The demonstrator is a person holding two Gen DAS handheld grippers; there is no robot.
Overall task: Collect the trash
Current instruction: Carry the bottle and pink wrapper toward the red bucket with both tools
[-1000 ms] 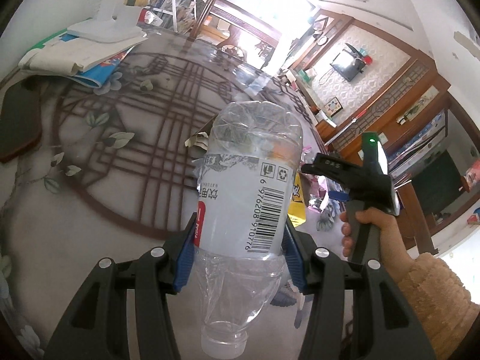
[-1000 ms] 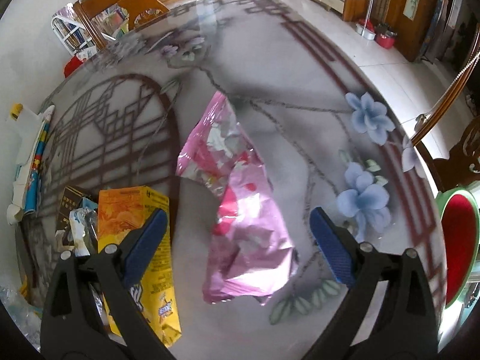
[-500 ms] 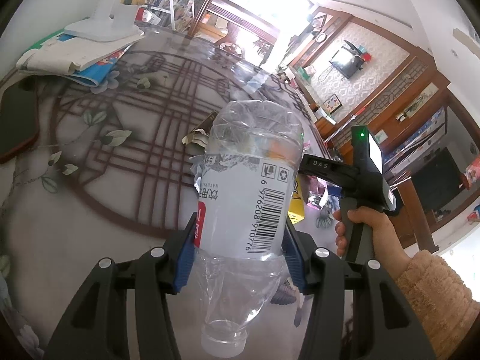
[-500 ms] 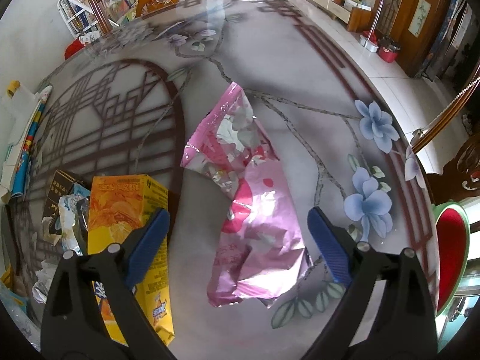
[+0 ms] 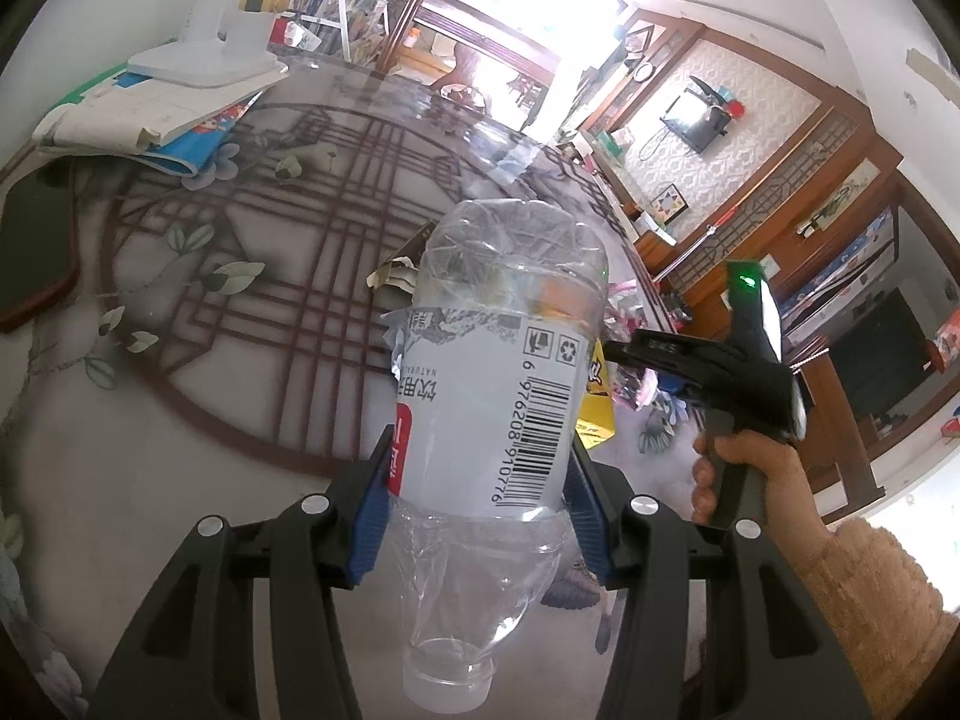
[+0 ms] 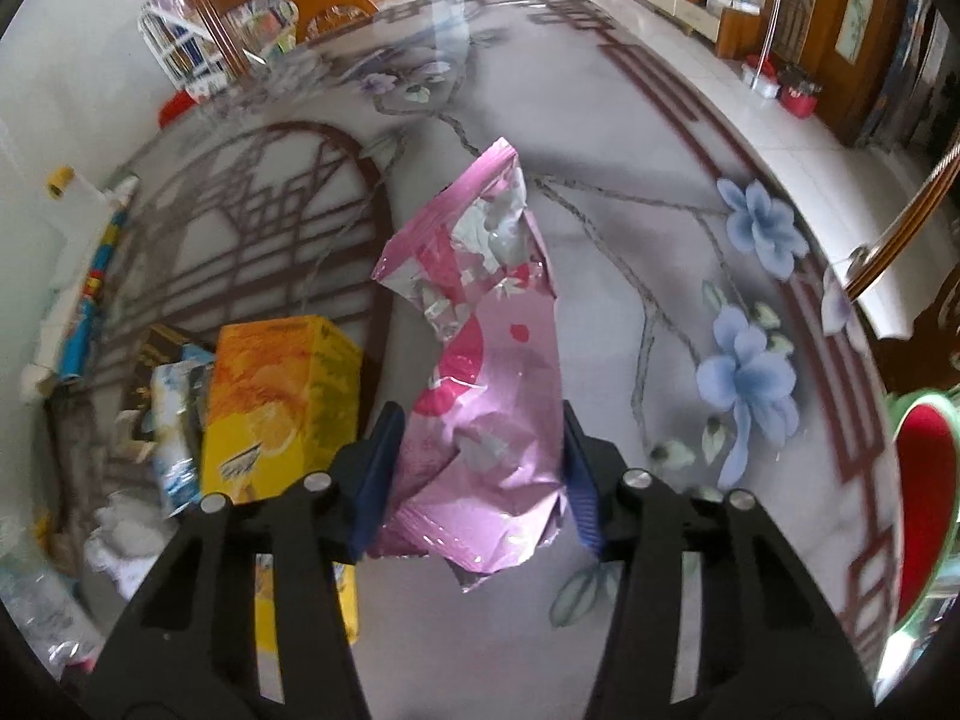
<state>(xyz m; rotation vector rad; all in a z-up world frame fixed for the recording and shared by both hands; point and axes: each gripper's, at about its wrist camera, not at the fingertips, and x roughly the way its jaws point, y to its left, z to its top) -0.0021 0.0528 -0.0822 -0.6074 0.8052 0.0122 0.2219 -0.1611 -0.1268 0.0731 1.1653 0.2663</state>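
Desk surface: a glass-topped desk (image 6: 630, 138) printed with brown lattice and blue flowers is seen, with a tiled floor and wooden furniture behind.
Left claw (image 5: 477, 516): it is clamped on a clear plastic bottle (image 5: 498, 396), both blue pads pressed against the labelled body.
Bottle attitude: the neck is pointed toward the camera and the base away; the bottle is held above the desk.
Right claw (image 6: 477, 480): its jaws are closing, with a crumpled pink wrapper (image 6: 486, 384) between them; both pads are seen against the wrapper's sides.
Wrapper position: it is located centrally on the desk, its torn end away from the camera.
Adjacent items: a yellow carton (image 6: 276, 408) is lying just left of the wrapper, with further crumpled litter beyond it.
Person: a hand (image 5: 738, 468) in a fuzzy tan sleeve is seen gripping the right tool's handle.
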